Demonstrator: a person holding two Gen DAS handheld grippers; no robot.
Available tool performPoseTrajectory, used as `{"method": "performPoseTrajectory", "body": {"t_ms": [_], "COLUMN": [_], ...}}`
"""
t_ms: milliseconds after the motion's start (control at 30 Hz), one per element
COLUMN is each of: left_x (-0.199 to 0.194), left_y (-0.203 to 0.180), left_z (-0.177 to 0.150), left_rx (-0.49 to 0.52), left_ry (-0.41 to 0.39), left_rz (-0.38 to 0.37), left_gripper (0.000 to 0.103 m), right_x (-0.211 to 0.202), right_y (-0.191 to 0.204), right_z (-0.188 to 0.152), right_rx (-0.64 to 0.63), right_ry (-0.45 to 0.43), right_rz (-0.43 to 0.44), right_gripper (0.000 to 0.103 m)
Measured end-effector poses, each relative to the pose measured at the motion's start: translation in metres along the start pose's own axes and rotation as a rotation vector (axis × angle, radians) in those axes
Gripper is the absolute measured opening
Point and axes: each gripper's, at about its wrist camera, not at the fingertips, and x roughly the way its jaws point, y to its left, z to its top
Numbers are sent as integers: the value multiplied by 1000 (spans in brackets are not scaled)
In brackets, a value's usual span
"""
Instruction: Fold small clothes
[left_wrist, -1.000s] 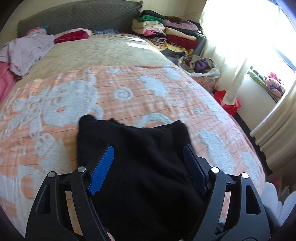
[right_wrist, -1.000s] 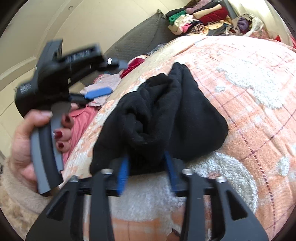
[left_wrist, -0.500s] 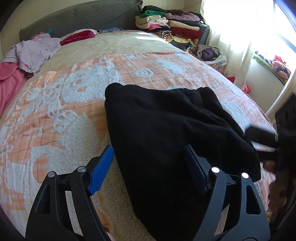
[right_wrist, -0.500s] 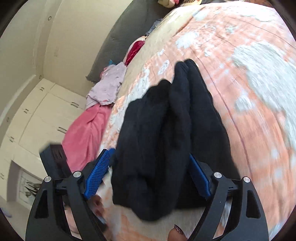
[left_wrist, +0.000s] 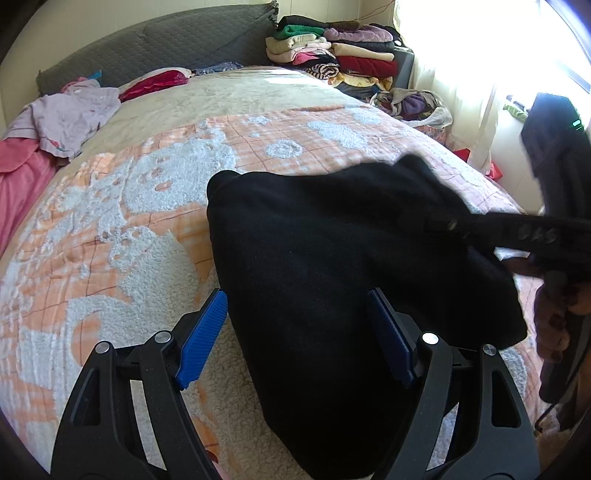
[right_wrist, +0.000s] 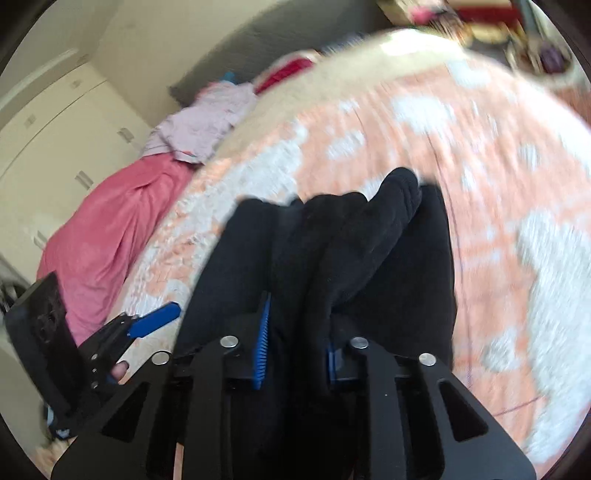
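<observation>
While the right gripper (right_wrist: 295, 350), its jaws just closed, pinches the black fleece garment (left_wrist: 332, 266) on the orange-and-white patterned blanket (left_wrist: 129, 206), the left gripper (left_wrist: 295, 339) gapes around it; folding over likely follows.

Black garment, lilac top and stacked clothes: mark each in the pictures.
black garment (left_wrist: 332, 258), left wrist view, middle of its dark fabric
lilac top (left_wrist: 70, 114), left wrist view, its crumpled middle
stack of folded clothes (left_wrist: 332, 55), left wrist view, centre of the pile

Black fleece garment (left_wrist: 332, 277) bunched on bed; one edge pinched.
</observation>
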Motion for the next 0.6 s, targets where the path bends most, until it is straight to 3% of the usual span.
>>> {"method": "performPoseTrajectory", "body": {"t_ms": [133, 300, 500, 600], "left_x": [-4, 6, 8, 7], "left_y": [-2, -10, -8, -8], "left_z": [2, -4, -9, -12], "left_rx": [-21, -15, -35, -43], "left_ry": [3, 28, 42, 44], "left_rz": [-41, -37, -33, -33], "left_gripper": [80, 80, 82, 82], "right_x": [0, 26, 18, 5], "right_y": [-3, -49, -49, -46], "right_z": [9, -1, -12, -23], "right_rx": [-112, 37, 36, 30], "right_ry": [-52, 13, 7, -2], "right_rz": [-123, -89, -177, -226], "right_gripper": [20, 22, 52, 58]}}
